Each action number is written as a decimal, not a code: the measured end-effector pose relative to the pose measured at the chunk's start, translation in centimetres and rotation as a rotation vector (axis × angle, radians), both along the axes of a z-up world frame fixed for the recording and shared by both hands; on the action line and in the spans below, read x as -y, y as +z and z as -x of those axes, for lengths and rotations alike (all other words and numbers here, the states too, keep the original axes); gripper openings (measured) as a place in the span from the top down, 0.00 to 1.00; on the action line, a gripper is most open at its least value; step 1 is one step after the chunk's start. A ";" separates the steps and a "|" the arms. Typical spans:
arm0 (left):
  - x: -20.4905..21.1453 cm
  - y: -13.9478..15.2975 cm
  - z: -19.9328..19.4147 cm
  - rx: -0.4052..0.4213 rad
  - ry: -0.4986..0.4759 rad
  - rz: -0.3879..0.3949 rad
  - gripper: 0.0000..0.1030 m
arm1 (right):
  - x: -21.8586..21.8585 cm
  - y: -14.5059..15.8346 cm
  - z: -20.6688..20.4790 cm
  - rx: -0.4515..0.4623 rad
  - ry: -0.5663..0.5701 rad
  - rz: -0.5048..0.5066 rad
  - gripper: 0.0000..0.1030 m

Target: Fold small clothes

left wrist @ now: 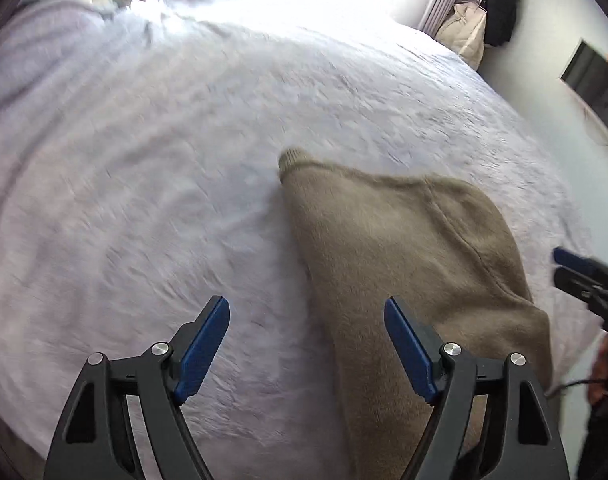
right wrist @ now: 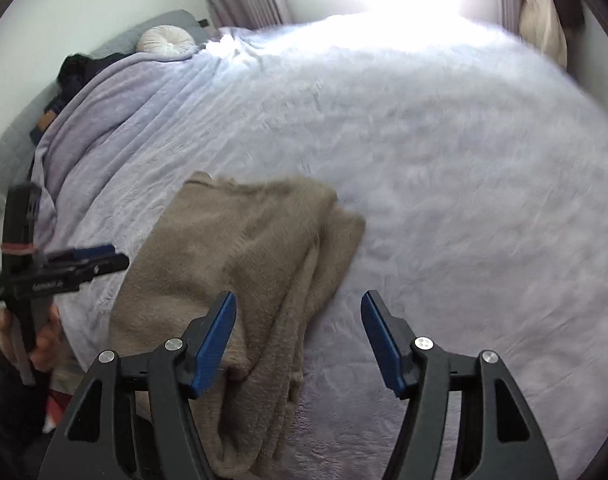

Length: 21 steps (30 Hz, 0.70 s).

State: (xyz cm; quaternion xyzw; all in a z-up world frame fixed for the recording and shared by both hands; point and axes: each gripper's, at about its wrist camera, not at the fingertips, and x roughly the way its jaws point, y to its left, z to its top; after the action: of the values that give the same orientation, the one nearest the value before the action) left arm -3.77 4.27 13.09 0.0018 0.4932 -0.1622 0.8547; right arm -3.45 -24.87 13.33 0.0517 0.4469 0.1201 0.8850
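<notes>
A tan knitted garment [left wrist: 403, 248] lies on the pale lilac bedspread [left wrist: 164, 168] near the bed's front edge, partly folded over itself, with a ribbed cuff pointing away. In the right wrist view the garment [right wrist: 240, 248] lies left of centre, with stacked layers on its right side. My left gripper [left wrist: 307, 312] is open and empty, just above the garment's left edge. My right gripper [right wrist: 299, 312] is open and empty above the garment's right edge. Each gripper shows at the side of the other's view: right gripper [left wrist: 563, 264], left gripper [right wrist: 104, 256].
The bedspread [right wrist: 443, 160] covers a large bed. A round white cushion [right wrist: 166, 40] and dark clothes [right wrist: 80, 72] lie at the headboard. Bags [left wrist: 483, 20] stand by the curtain at the far right corner. A window is behind the bed.
</notes>
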 end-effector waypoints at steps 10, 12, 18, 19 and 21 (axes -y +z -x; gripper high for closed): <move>5.3 -4.1 -2.2 0.016 -0.121 -0.182 0.17 | -7.5 -3.5 -1.1 -0.022 0.274 0.130 0.25; 4.5 -4.8 -2.7 0.002 -0.090 -0.117 0.04 | -6.3 -4.6 -1.5 -0.042 0.270 0.087 0.25; 3.5 -4.5 -4.3 -0.070 -0.060 -0.011 0.00 | -5.2 -5.1 -1.6 -0.047 0.295 0.087 0.25; 3.2 -3.6 -4.0 -0.041 -0.058 -0.002 0.00 | -5.4 -4.5 -1.7 -0.042 0.296 0.095 0.25; 3.6 -1.9 -4.8 0.021 -0.058 -0.029 0.00 | -5.2 -2.5 -1.9 0.026 0.305 0.105 0.23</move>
State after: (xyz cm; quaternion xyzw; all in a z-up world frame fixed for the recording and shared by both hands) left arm 1.00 0.67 11.22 0.0303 0.4861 -0.1796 0.8547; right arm -1.52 -19.62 10.83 -0.0644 0.4437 0.2302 0.8637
